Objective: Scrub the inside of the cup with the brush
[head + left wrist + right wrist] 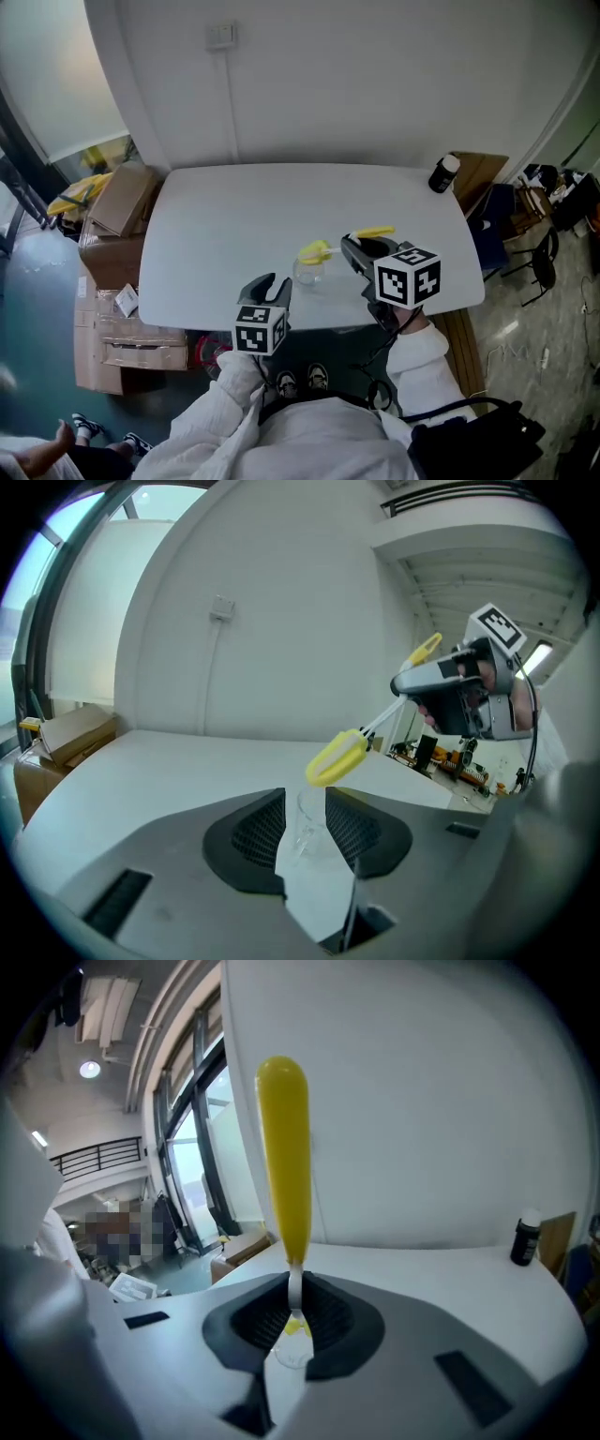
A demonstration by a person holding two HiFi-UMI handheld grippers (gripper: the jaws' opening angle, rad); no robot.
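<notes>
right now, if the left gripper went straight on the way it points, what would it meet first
Probably the clear cup, framed between its open fingers on the table just ahead; depth is hard to judge.

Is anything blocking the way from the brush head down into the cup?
Nothing visible does. The right gripper holds the brush head just above the open mouth of the cup. The left gripper, jaws open, is beside the cup, not over it.

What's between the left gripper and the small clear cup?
Only bare white table; the head view shows the left gripper, jaws open, short of the small clear cup.
</notes>
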